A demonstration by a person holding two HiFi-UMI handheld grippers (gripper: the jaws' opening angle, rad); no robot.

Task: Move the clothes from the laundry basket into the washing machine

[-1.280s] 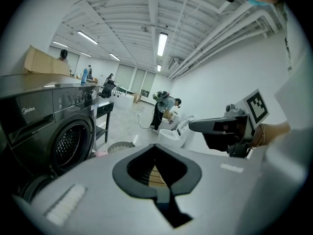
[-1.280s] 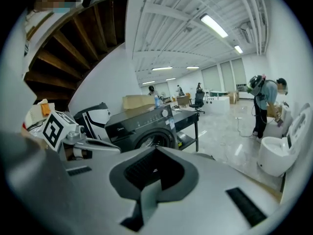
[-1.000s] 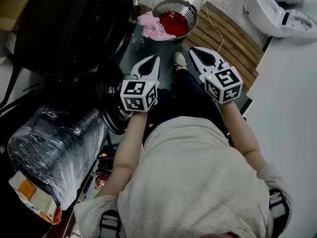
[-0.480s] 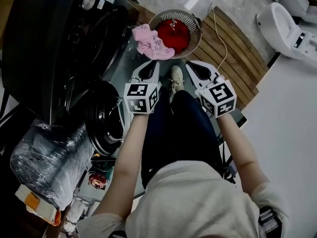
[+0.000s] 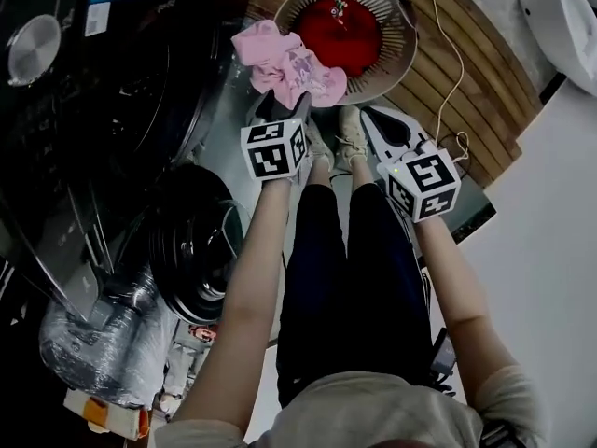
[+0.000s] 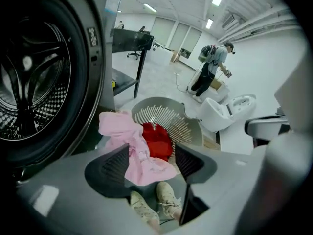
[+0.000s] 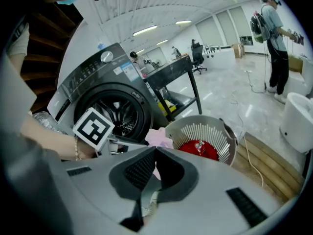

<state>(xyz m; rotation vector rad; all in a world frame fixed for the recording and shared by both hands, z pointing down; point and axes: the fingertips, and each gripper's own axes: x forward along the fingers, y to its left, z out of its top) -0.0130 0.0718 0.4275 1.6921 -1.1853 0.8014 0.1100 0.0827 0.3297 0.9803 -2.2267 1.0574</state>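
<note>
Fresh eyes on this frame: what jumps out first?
The pink garment draped over the rim of the laundry basket, with a red garment inside, at the top of the head view. The left gripper has just been opening its jaws, and the pink garment shows between them, not gripped. Left of it gapes the washing machine, drum open.

Pink garment (image 5: 284, 63): pale pink. Red garment (image 5: 340, 34): solid red. Laundry basket (image 5: 399, 54): grey, slotted wall. Washing machine (image 5: 131, 91): dark grey, glossy. Wooden platform (image 5: 471, 77): brown slats. Shoes (image 5: 353, 138): cream. Trousers (image 5: 345, 278): dark navy
</note>
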